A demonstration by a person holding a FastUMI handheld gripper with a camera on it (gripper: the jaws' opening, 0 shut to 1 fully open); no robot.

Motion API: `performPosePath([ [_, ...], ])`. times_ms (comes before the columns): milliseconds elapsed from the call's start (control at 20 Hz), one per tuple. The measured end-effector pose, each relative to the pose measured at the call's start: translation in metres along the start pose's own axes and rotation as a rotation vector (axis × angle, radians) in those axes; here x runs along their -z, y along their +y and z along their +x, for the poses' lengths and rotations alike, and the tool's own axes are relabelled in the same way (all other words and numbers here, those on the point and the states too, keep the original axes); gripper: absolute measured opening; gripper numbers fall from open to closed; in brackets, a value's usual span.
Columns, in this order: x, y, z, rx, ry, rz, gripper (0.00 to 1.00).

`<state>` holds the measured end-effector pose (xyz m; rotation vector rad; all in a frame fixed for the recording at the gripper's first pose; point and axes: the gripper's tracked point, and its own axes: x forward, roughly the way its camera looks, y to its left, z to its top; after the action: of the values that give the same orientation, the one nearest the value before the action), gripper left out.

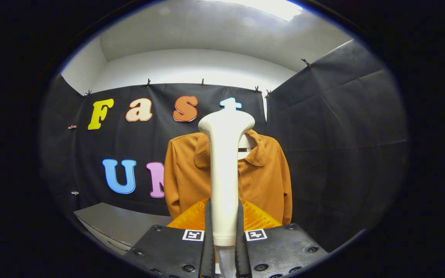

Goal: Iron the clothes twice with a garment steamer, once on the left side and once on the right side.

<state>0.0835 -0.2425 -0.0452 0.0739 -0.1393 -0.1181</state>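
Gripper view: the gripper (223,227) is clamped on the steamer (224,170), held upright. Beyond it hangs the jacket (265,181), not yet touched; both passes seem left to do.

The garment steamer (224,170) stands upright between the fingers (207,231), pressed by both. The jacket (265,177) hangs beyond it, before the booth wall (338,135).

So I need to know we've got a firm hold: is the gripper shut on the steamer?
Shut on it: both fingers press the white steamer handle, which stands upright before the hanging brown shirt.
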Motion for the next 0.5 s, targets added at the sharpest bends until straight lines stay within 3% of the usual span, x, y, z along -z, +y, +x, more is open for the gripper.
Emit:
performPosePath([
  [500,0.043,-0.071,0.036,0.072,0.063,0.047,0.24],
])
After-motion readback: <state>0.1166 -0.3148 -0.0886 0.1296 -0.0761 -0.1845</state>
